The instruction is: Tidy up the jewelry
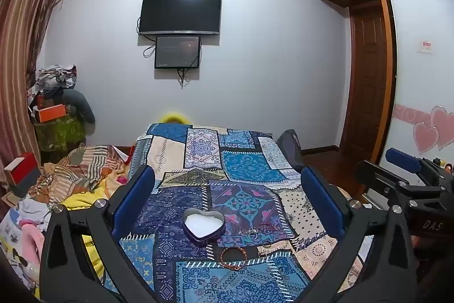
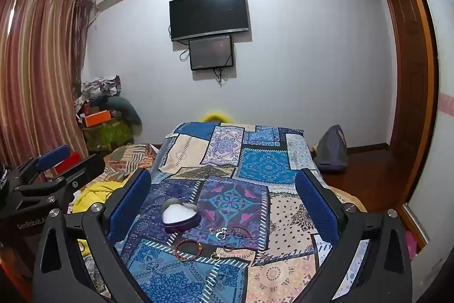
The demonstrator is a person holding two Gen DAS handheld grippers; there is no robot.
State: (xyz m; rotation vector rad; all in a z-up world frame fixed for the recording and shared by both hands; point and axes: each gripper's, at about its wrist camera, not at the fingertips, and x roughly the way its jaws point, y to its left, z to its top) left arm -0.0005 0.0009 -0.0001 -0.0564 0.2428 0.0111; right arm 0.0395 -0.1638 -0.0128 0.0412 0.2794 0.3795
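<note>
Patchwork-covered bed (image 1: 249, 161) with heart-shaped tin (image 1: 203, 226), beaded bracelet (image 1: 233, 257) and small rings (image 1: 252, 233) on it

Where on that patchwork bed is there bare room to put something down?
The far half of the patchwork cloth, beyond the heart-shaped tin, lies bare up to the wall end. The near blue patch in front of the bead bracelet is bare too. It is crowded just right of the tin, where rings and thin bangles cluster, and along the left edge, heaped with bedding.
</note>
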